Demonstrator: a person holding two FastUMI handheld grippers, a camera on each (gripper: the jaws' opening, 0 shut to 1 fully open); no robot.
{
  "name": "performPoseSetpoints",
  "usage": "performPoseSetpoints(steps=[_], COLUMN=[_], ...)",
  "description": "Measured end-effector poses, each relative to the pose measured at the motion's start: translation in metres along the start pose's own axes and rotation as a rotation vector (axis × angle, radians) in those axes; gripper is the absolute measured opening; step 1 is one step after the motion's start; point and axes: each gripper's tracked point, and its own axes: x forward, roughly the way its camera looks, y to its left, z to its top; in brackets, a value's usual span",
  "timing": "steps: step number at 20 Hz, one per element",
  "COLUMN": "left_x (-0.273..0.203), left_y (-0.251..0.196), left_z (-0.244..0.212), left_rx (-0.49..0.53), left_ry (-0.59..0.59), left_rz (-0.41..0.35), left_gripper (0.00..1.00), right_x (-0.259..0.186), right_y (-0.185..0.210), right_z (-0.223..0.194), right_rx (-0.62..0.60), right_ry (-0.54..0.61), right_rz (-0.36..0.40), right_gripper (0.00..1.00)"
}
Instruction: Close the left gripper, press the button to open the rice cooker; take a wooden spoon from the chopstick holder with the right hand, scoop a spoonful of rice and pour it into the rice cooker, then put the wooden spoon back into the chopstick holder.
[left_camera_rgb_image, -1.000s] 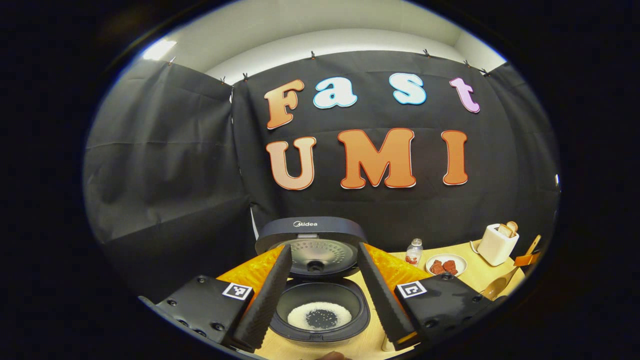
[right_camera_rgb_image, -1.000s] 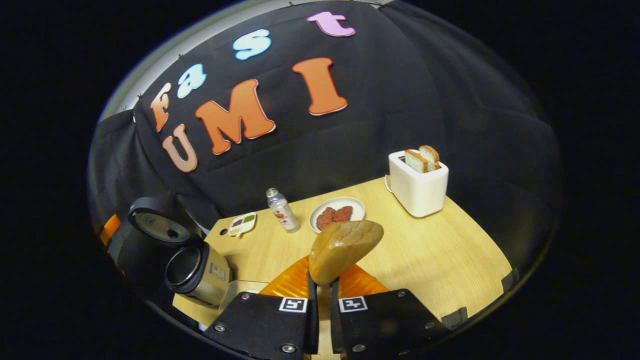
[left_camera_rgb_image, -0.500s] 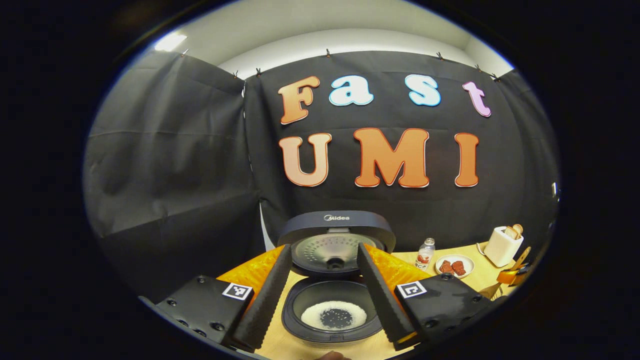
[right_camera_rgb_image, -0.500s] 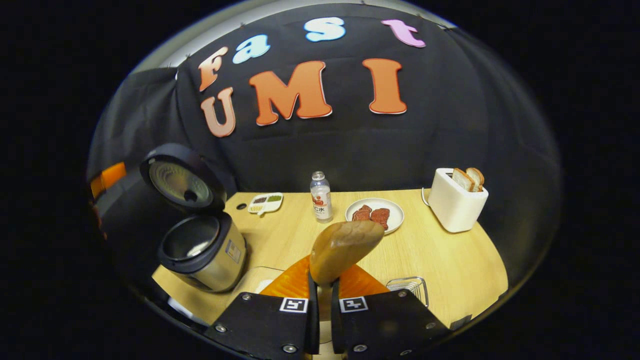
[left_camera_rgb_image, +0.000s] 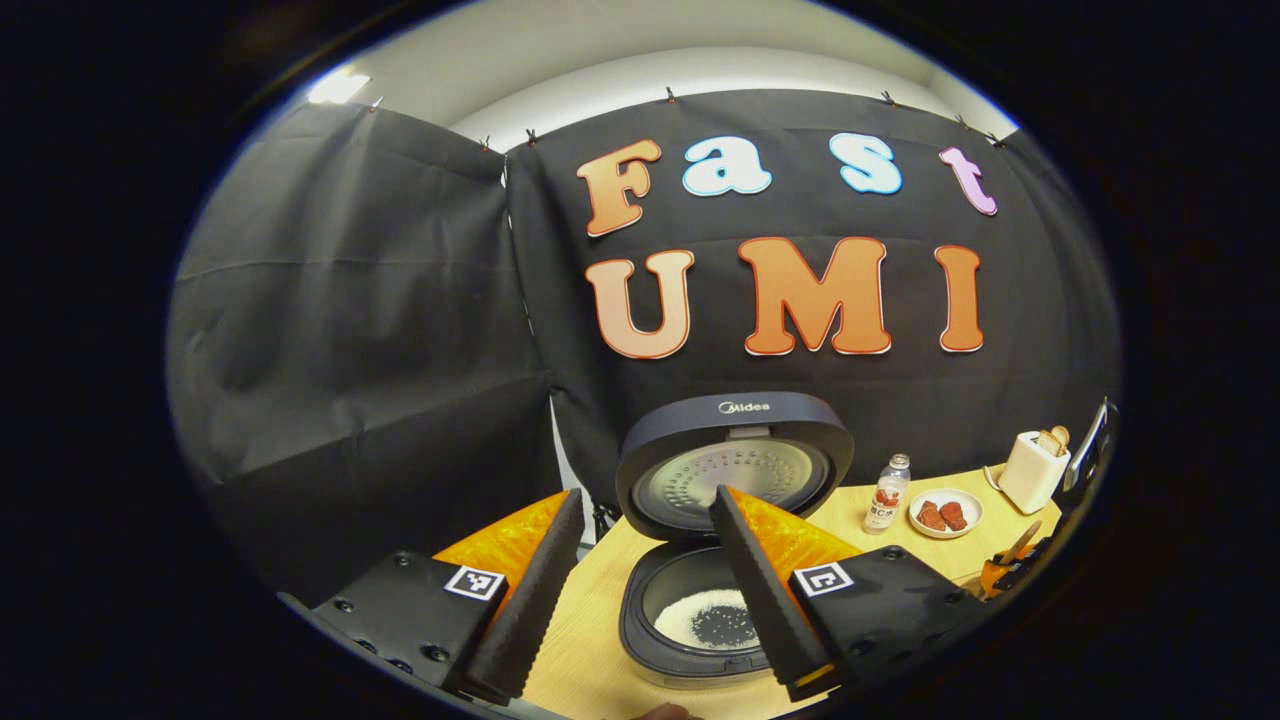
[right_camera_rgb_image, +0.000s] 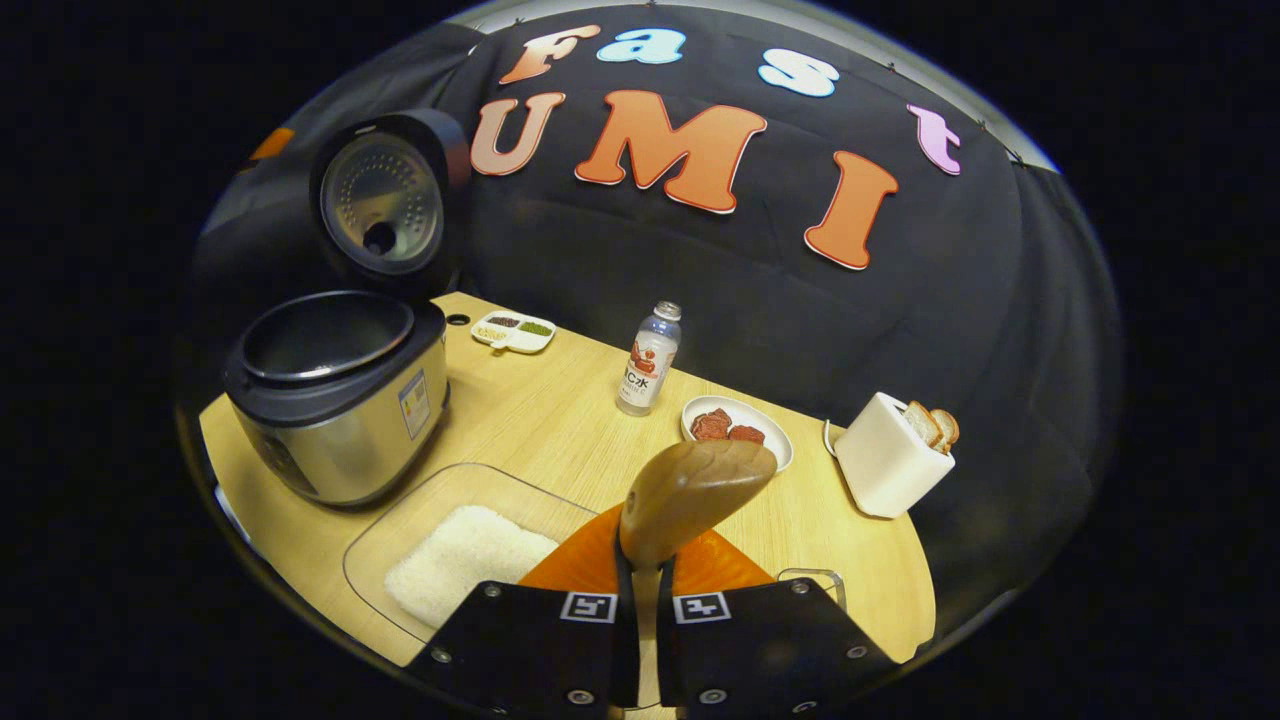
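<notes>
Right gripper view: the right claw (right_camera_rgb_image: 640, 600) pinches the handle of the wooden spoon (right_camera_rgb_image: 695, 490), bowl up, above a clear tray of rice (right_camera_rgb_image: 460, 550) on the bench (right_camera_rgb_image: 560, 410); the rice cooker (right_camera_rgb_image: 335, 400) stands far left, lid raised. In the left gripper view, the left claw (left_camera_rgb_image: 645, 590) is spread, holding nothing, with the open rice cooker just beyond its fingers.

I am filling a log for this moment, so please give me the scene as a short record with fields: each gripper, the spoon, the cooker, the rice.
left gripper: open, holds nothing
right gripper: shut on the wooden spoon
spoon bowl: no rice seen on it
rice cooker: lid up, some rice in the pot
rice tray: clear, rice inside, beside the cooker
</notes>
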Motion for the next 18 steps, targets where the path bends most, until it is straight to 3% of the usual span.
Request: performPoseSetpoints(steps=[4,6,11,18], left_x=[0.008,0.009,0.008,0.006], left_y=[0.004,0.003,-0.001,0.014], left_z=[-0.004,-0.006,-0.015,-0.022], left_rx=[0.027,0.03,0.049,0.076], left_ry=[0.021,0.032,0.051,0.075], left_rz=[-0.009,-0.022,-0.042,-0.038], left_gripper=[0.9,0.9,0.9,0.9], right_x=[-0.004,-0.004,-0.004,0.01], right_y=[0.014,0.03,0.06,0.05], right_z=[-0.018,-0.024,-0.017,-0.024], right_rx=[0.033,0.109,0.354,0.78], right_ry=[-0.014,0.0,0.054,0.162], right_rz=[-0.041,-0.025,0.041,0.048], right_gripper=[0.05,0.05,0.05,0.05])
